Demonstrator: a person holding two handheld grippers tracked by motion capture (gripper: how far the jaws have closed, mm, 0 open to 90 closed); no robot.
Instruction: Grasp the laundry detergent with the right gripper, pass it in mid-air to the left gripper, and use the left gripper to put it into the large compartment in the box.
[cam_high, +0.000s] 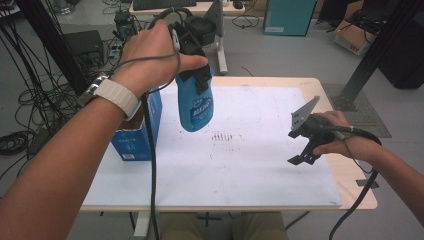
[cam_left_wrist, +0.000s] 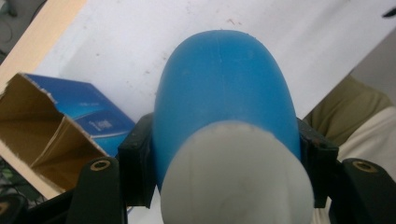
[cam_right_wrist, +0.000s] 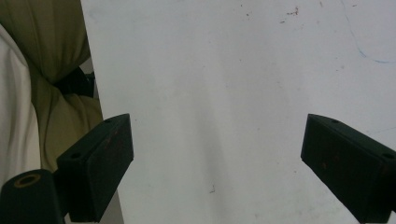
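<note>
Above the open blue box (cam_high: 137, 137) at the counter's (cam_high: 260, 165) left edge, the left tongs (cam_high: 199, 80) hold a blue bottle (cam_high: 196, 105) clear of the white sheet (cam_high: 250, 150), white cap end up between the jaws and rounded base hanging down. Seen from the left gripper view, both pads press the bottle's (cam_left_wrist: 224, 93) flanks just below the cap, the box's (cam_left_wrist: 51, 126) torn cardboard mouth gaping beside and below it. Well to the right of the box, the right tongs (cam_high: 305, 150) hang low over the sheet with jaws spread wide and nothing between them; the right gripper view shows bare sheet (cam_right_wrist: 219, 116) in the gap. The work in hand looks like carrying the bottle, either out of the box or toward it, which cannot be told. To do it well the squeeze should stay even, since the bottle's smooth, tapering sides could slide through the pads if the wrist tips. Keeping the bottle hanging plumb and lifting it well clear of the box's ragged rim should prevent a snag. Should the free tongs be meant to take the base, they would best approach from beneath, square to the bottle, closing only once both pads flank it
</note>
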